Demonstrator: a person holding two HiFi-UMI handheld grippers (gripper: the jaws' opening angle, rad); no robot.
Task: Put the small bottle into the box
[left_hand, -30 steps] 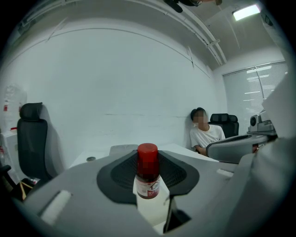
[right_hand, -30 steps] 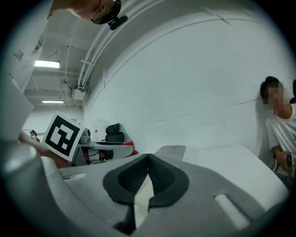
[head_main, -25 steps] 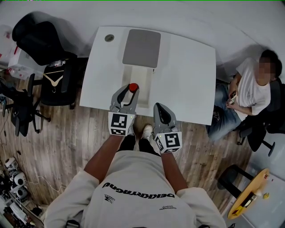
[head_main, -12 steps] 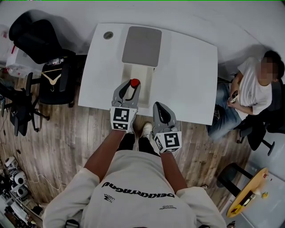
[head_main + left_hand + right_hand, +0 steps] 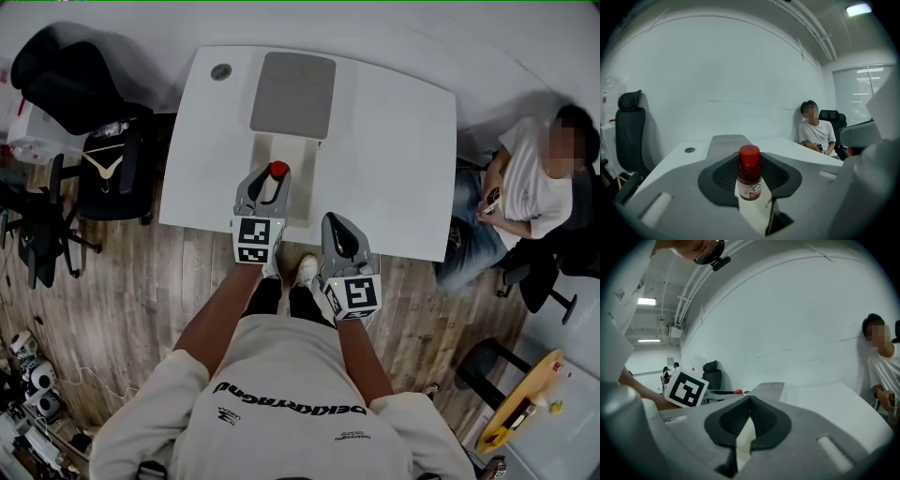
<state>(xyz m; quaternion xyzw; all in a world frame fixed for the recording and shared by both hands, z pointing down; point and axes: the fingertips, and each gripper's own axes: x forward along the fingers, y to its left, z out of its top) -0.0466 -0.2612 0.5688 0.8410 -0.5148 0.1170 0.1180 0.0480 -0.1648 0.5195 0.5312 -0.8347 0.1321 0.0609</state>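
Just beyond box (image 5: 303,165), lid (image 5: 292,94) (person (image 5: 539,178) aside)

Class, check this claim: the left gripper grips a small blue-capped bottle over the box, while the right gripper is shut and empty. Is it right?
Not quite: the cap is red, not blue, as the left gripper view shows. The left gripper grips the small bottle over the box; the right gripper is shut and empty.

White table (image 5: 394,141): open box (image 5: 305,176), grey lid (image 5: 292,94); small round disc (image 5: 221,71), perhaps grommet.
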